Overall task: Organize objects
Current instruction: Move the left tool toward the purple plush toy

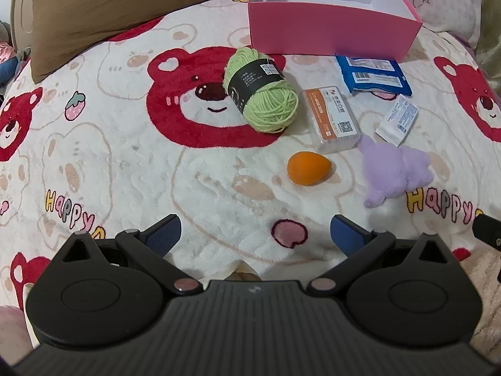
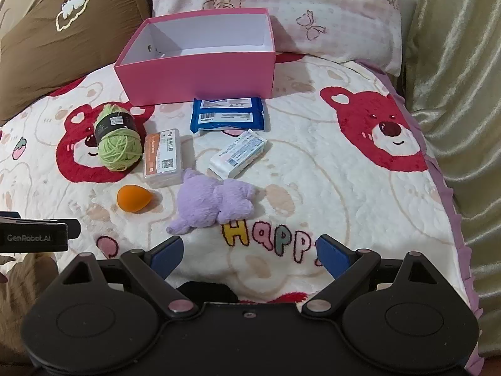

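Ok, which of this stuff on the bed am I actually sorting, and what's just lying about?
For the job:
pink box, nothing visible inside
green yarn ball
clear case with orange label
blue packet
white packet
orange sponge
purple plush toy

Just there:
bear blanket
brown pillow
pink floral pillow

A: How many boxes are there?
B: One pink box. One small clear box too.
A: And yarn?
B: One green ball of yarn.
A: How many soft toys?
B: One purple toy.
A: Any packets?
B: Two. One blue packet and one white packet.
A: What else?
B: One orange sponge. And two pillows, one brown pillow, one pink pillow.
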A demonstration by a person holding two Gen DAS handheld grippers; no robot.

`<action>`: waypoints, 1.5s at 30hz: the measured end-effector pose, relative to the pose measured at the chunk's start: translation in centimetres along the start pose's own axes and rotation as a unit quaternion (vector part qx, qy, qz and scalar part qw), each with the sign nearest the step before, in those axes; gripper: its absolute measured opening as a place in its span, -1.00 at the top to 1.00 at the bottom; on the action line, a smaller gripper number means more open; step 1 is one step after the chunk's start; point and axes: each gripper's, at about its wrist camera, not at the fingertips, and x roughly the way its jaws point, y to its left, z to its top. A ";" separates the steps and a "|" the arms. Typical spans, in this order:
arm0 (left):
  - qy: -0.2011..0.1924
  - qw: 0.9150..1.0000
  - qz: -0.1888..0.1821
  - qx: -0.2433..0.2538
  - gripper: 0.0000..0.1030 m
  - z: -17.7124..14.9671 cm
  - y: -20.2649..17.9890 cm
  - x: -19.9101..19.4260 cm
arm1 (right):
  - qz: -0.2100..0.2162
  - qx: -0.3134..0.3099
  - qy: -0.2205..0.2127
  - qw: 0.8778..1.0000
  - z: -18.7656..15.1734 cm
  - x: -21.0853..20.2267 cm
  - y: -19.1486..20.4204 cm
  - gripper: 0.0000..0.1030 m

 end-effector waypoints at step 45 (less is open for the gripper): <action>-0.002 0.998 -0.041 0.044 -1.00 1.7 -0.5 -4.0 | 0.010 -0.045 -0.005 0.999 0.9 -2.3 1.1 -0.83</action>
